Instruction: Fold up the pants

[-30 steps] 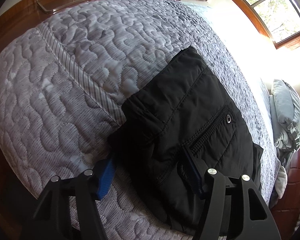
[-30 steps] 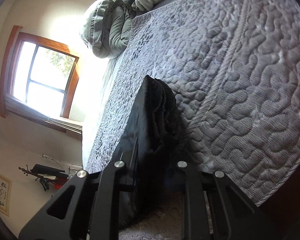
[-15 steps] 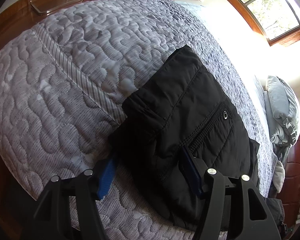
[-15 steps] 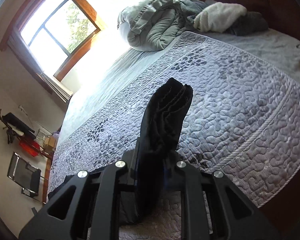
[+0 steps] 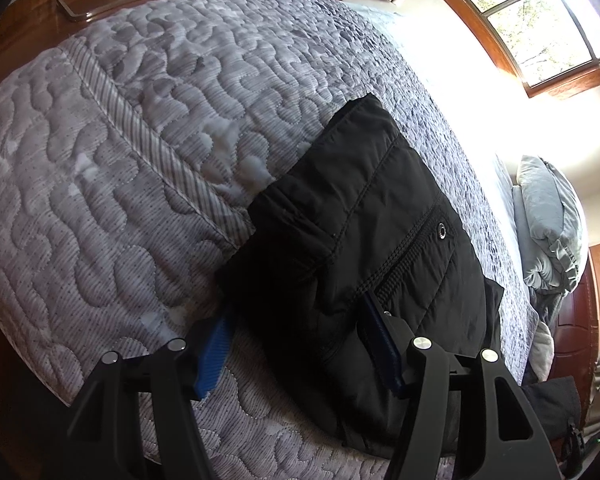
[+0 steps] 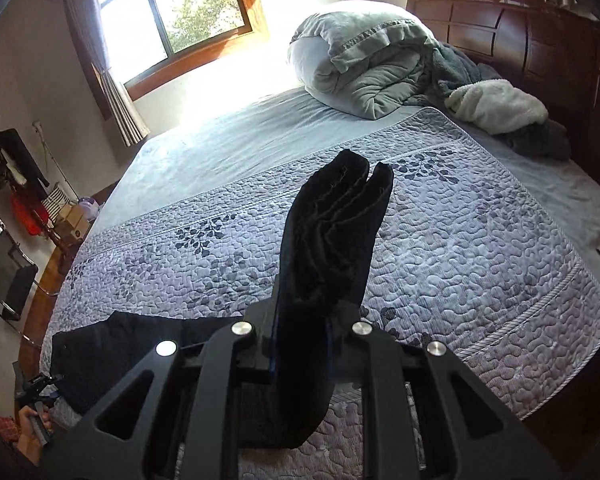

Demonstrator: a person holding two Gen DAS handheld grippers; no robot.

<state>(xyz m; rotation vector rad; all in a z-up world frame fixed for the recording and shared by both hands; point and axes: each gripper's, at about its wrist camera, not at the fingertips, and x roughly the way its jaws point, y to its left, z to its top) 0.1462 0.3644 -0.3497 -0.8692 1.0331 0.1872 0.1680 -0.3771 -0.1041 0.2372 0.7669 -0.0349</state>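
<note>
Black pants (image 5: 380, 216) lie partly folded on the grey quilted bedspread (image 5: 140, 140), snap and pocket seam facing up. My left gripper (image 5: 296, 340) straddles their near edge, its blue pads (image 5: 212, 344) pressing a thick bunch of the cloth. My right gripper (image 6: 302, 336) is shut on the other end of the pants (image 6: 332, 232), which sticks up layered between its fingers, held above the bed. In the right wrist view the rest of the pants (image 6: 112, 344) lies at lower left, with the left gripper (image 6: 36, 392) and a hand (image 6: 32, 428) beside it.
A heap of grey bedding and a pillow (image 6: 364, 56) lies at the head of the bed by the dark wooden headboard (image 6: 520, 40). A white fleece (image 6: 496, 108) lies beside it. A metal chair (image 6: 4, 268) and a coat stand (image 6: 12, 160) are on the wooden floor left of the bed.
My right gripper has risen and rolled upright, carrying the pants' end up off the bed; the bed now lies level in its view. The left gripper has stayed put on the pants.
</note>
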